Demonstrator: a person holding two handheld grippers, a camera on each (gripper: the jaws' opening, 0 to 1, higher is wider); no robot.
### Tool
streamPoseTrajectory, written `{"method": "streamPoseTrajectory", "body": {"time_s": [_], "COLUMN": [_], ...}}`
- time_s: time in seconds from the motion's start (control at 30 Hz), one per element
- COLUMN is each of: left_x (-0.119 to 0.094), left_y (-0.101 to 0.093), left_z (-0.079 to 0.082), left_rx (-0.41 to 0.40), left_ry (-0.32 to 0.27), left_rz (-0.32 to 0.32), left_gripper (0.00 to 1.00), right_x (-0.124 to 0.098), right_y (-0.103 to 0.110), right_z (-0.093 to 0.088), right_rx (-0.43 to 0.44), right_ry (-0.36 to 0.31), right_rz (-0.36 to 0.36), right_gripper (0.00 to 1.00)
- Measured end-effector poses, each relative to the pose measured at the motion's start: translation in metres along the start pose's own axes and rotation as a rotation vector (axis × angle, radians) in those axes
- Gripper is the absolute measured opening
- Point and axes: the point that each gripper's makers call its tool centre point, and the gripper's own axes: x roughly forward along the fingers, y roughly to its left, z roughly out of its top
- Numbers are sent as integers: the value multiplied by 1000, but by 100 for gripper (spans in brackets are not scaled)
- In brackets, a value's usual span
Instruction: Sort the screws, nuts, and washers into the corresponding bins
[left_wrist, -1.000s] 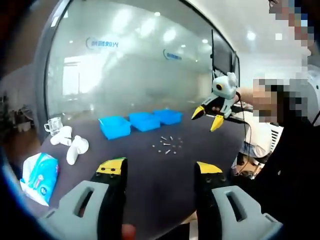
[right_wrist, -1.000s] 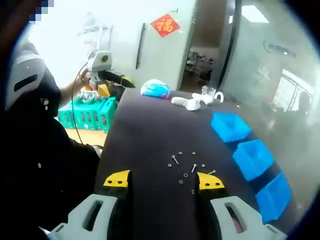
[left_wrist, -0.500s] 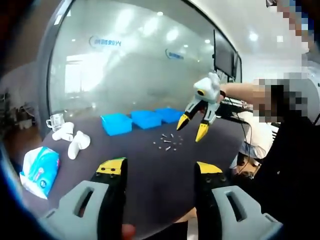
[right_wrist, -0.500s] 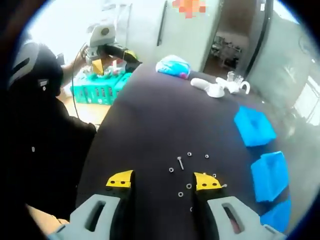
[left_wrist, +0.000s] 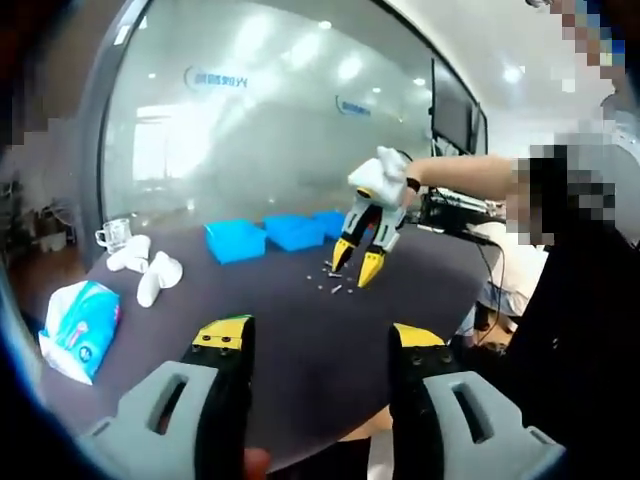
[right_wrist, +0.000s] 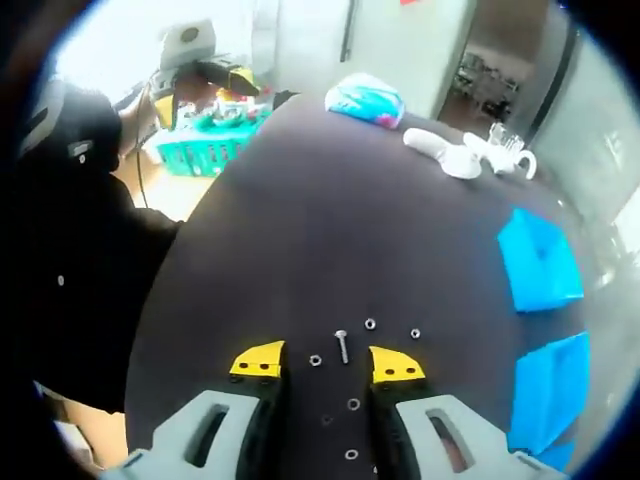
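Note:
Small screws, nuts and washers (left_wrist: 335, 285) lie scattered on the dark table (left_wrist: 290, 350). In the left gripper view, my right gripper (left_wrist: 356, 264) hangs just over them with its yellow tips pointing down and apart. In the right gripper view, a screw (right_wrist: 342, 345) lies between the tips of the open right gripper (right_wrist: 328, 362), with a nut (right_wrist: 316, 360) beside it and others (right_wrist: 370, 323) around. Three blue bins (left_wrist: 235, 241) stand in a row behind the parts, two of them (right_wrist: 540, 260) at the right in the right gripper view. My left gripper (left_wrist: 320, 340) stays open and empty, far back from the parts.
A tissue pack (left_wrist: 75, 325), white objects (left_wrist: 150, 278) and a glass cup (left_wrist: 110, 235) sit at the table's far end. A green crate (right_wrist: 215, 140) stands beyond the table edge. The person's dark clothes (right_wrist: 70, 230) are beside the table. A glass wall rises behind the bins.
My right gripper has come down from above the table's edge onto the scattered parts, and its jaws now frame the screw. The left gripper has barely moved.

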Motion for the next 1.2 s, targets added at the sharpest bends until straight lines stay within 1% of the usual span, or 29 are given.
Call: {"method": "streamPoseTrajectory", "body": {"time_s": [0.07, 0.13, 0.23, 0.37, 0.5, 0.6, 0.73, 0.8, 0.93, 1.1, 1.2], "left_x": [-2, -3, -5, -6, -5, -5, -5, -6, -7, -9, -11], "left_y": [-1, -1, 0, -1, -2, -2, -3, -3, -2, -2, -1], "left_z": [-1, -1, -2, -5, -6, -6, -6, -6, -6, -4, -2], "left_rx": [2, -1, -4, -5, -4, -5, -4, -4, -6, -3, -4], "left_ry": [3, 1, 3, 10, 15, 13, 13, 13, 11, 2, -7], "left_rz": [1, 3, 12, 12, 9, 8, 8, 9, 13, 17, 22], "left_gripper": [53, 53, 53, 53, 53, 53, 53, 53, 53, 53, 53], "right_x": [5, 9, 14, 16, 17, 19, 21, 21, 21, 18, 14], "right_y": [-2, -3, -3, -5, -6, -6, -2, 1, 2, 5, 7], "right_z": [-1, -1, -4, -4, -6, -7, -7, -7, -7, -7, -5], "right_rx": [4, 5, -22, -15, 4, 9, 8, 5, -10, 1, 21], "right_ry": [9, 15, 33, 31, 37, 45, 55, 62, 72, 73, 50], "right_rz": [8, 12, 16, 21, 35, 41, 57, 65, 53, 50, 49], "right_gripper": [25, 21, 18, 15, 9, 8, 4, 0, 0, 0, 0]}}
